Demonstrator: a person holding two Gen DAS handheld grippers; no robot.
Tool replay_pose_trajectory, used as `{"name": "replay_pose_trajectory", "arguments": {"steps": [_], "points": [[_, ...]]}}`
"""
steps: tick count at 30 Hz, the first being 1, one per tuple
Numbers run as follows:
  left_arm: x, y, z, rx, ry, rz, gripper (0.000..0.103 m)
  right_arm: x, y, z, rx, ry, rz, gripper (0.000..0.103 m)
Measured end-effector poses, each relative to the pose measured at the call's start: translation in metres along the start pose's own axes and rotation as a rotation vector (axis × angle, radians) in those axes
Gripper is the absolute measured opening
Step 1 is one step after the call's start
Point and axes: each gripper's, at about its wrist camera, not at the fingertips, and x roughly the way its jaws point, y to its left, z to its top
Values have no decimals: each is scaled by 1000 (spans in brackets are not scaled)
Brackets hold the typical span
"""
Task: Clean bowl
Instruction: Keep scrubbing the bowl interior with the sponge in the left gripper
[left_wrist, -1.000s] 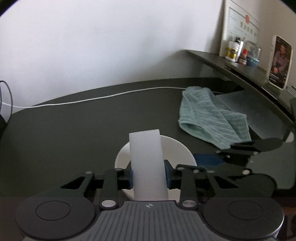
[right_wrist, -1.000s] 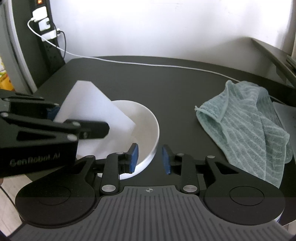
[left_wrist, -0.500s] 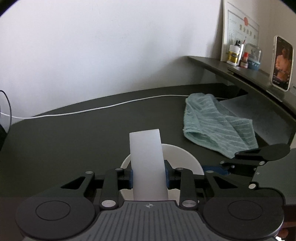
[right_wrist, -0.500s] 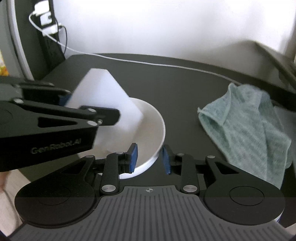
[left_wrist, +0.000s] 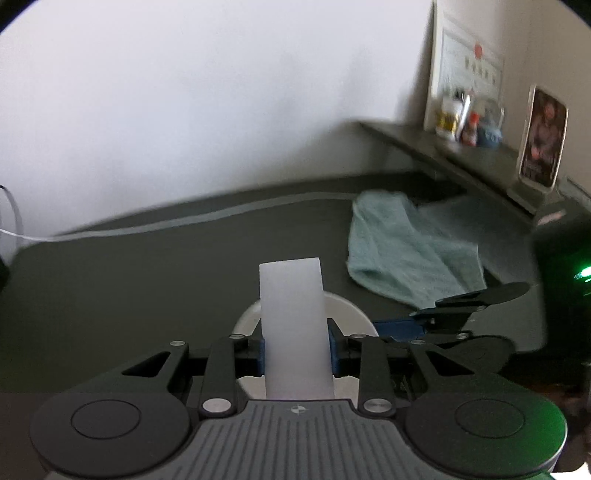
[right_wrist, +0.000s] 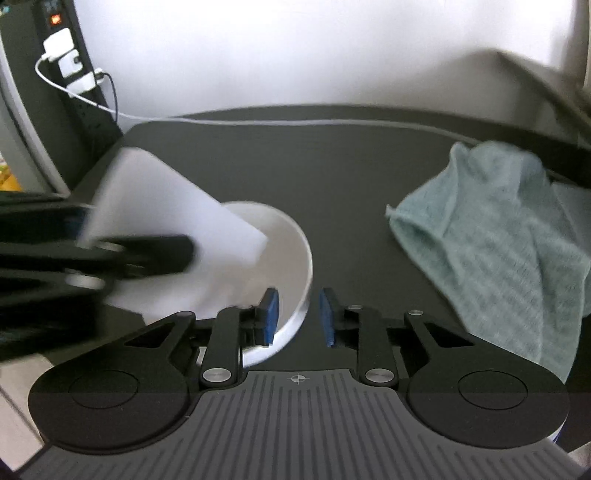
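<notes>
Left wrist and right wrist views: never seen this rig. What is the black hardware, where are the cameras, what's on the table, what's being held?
There is no robot arm. A person holds a two-finger set of tongs in each hand, and a fisheye camera on each looks forward along its fingers, so the black linkage at the bottom of each picture is that tool itself.

In the left wrist view, the left tongs are shut on a white sponge block above the white bowl.

In the right wrist view, the right tongs straddle the bowl's near rim; whether they pinch it, I cannot tell. The left tool and sponge come in blurred from the left.

On the dark table lie a teal towel and a white cable.
</notes>
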Motion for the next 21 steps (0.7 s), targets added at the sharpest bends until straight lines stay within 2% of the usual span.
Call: {"name": "replay_pose_trajectory", "arguments": {"steps": [3,4,6,10,11,14,18,21], "points": [[3,1,0,6,2,21,30,4,2,0,-20,10,-11,27],[-1,0,1,31,-4,51,31,4,3,0,-28,6,-20,27],[-10,1,0,58,-22,71,31,4,10,2,-71,-21,-79,27],[-38,0,2,73,-102,106,30,-1,14,5,-92,-53,-118,27],[-43,-1,3,69,-110,94,29,-3,12,5,-87,-53,-112,27],[-41,-2,4,51,-83,17,30,-6,9,4,-67,-46,-82,27],[-2,-2,-1,28,4,15,30,-8,7,0,-53,-38,-53,27],[3,1,1,18,3,26,30,-8,9,-1,-71,-38,-61,27]]}}
